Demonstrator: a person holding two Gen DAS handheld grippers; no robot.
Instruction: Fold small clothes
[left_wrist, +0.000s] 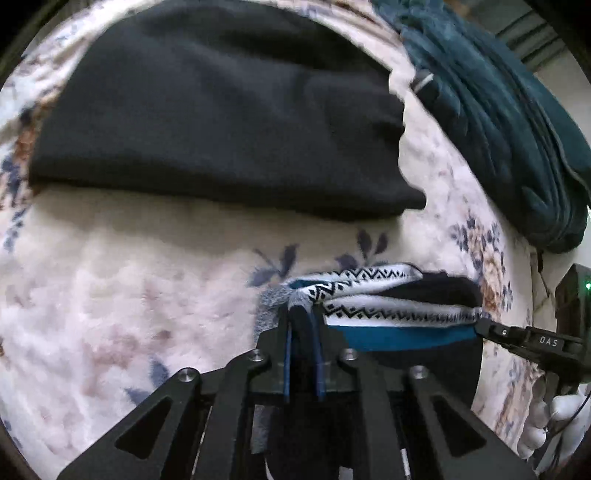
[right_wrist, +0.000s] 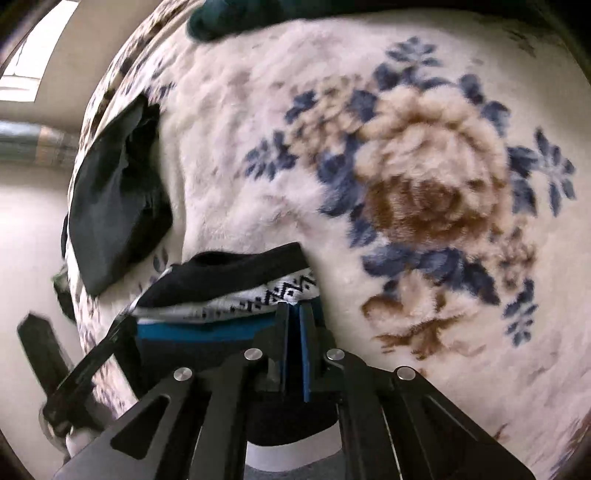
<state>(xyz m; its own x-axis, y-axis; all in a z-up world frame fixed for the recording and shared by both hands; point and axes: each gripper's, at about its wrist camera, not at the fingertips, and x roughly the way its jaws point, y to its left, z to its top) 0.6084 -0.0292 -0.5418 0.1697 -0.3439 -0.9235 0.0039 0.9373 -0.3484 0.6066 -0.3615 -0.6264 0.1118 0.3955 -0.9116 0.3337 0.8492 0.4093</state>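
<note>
Jaws closed on cloth: the left gripper (left_wrist: 303, 321) pinches the left end of a patterned sock (left_wrist: 388, 295), the right gripper (right_wrist: 295, 317) its right end, holding it stretched just above the near blanket (left_wrist: 129, 277). Light, limp and stretchy, it looks best held by its ends.

One patterned sock (left_wrist: 384, 299) and one black garment (left_wrist: 221, 122) are here. One teal blanket (left_wrist: 517, 147) lies on one floral blanket (left_wrist: 110, 288). There are two grippers: left (left_wrist: 303, 314) and right (right_wrist: 294, 314).
</note>
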